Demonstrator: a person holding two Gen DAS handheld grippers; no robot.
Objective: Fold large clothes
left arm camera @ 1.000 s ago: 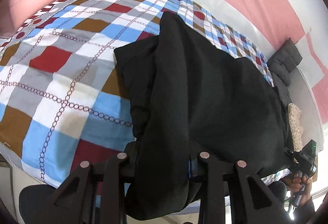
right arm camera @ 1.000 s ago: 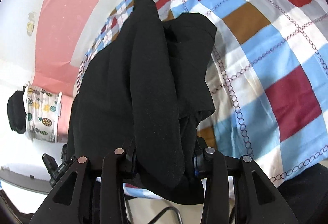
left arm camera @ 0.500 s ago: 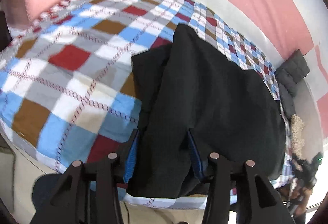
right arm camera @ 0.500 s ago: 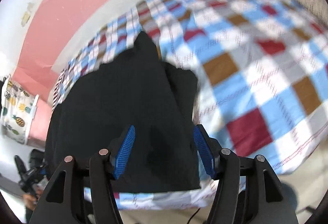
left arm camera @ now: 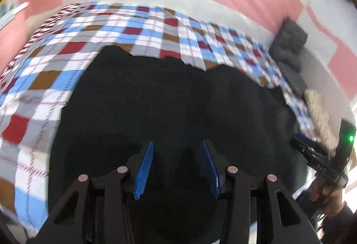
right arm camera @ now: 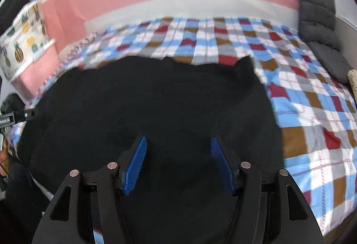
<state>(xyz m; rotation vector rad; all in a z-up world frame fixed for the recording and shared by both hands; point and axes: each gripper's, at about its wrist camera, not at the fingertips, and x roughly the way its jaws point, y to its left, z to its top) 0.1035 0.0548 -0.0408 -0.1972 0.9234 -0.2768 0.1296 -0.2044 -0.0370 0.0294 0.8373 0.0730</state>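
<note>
A large black garment (left arm camera: 174, 101) lies spread on the checked bedspread (left arm camera: 51, 79), near the bed's front edge. It also fills the middle of the right wrist view (right arm camera: 156, 105). My left gripper (left arm camera: 177, 150) is open and empty, its blue pads just above the cloth's near part. My right gripper (right arm camera: 178, 145) is open and empty above the garment's near right part. The other gripper shows at the right edge of the left wrist view (left arm camera: 321, 159) and at the left edge of the right wrist view (right arm camera: 15, 118).
The checked bedspread (right arm camera: 312, 110) extends to the right. Dark grey cushions (right arm camera: 319, 27) lean against the pink and white wall at the bed's far right. A pineapple-print cloth (right arm camera: 22, 32) hangs at the left. A beige knitted item (left arm camera: 316, 110) lies by the bed's right end.
Both grippers have opened and let go of the black garment, which now lies spread flat on the bed. Both grippers have drawn back and tilted up.
</note>
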